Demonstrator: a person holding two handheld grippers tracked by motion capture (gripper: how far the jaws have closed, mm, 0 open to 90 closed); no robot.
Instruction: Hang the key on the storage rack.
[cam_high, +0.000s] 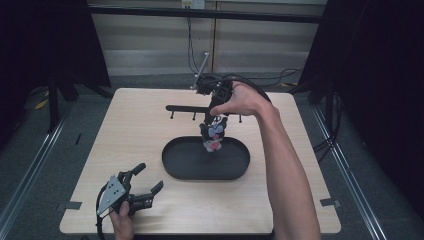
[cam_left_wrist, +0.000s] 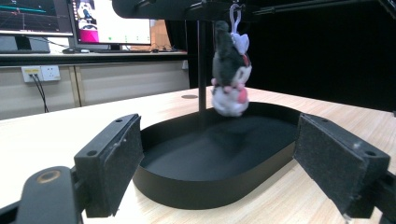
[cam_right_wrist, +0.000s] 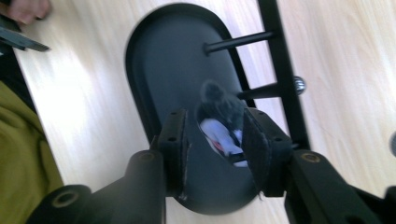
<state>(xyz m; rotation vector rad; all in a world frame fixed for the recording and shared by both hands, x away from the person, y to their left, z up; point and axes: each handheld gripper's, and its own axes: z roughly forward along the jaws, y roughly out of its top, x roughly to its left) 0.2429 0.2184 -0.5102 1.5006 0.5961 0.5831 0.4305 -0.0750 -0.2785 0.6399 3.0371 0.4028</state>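
1. The table (cam_high: 130, 140) has a pale, matt wood-grain top.
2. The oval tray (cam_left_wrist: 201, 186) is matt black, smooth, probably plastic.
3. The plush toy (cam_left_wrist: 229, 70) is soft, fuzzy cloth.
4. The jaw pads (cam_left_wrist: 114, 163) look rough and felt-like.

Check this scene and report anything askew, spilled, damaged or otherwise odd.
Nothing stands out. The plush toy hangs above the black oval tray, with the right gripper around it; whether its loop is on the rack cannot be told. The left gripper rests open near the table edge. Nothing spilled or broken.
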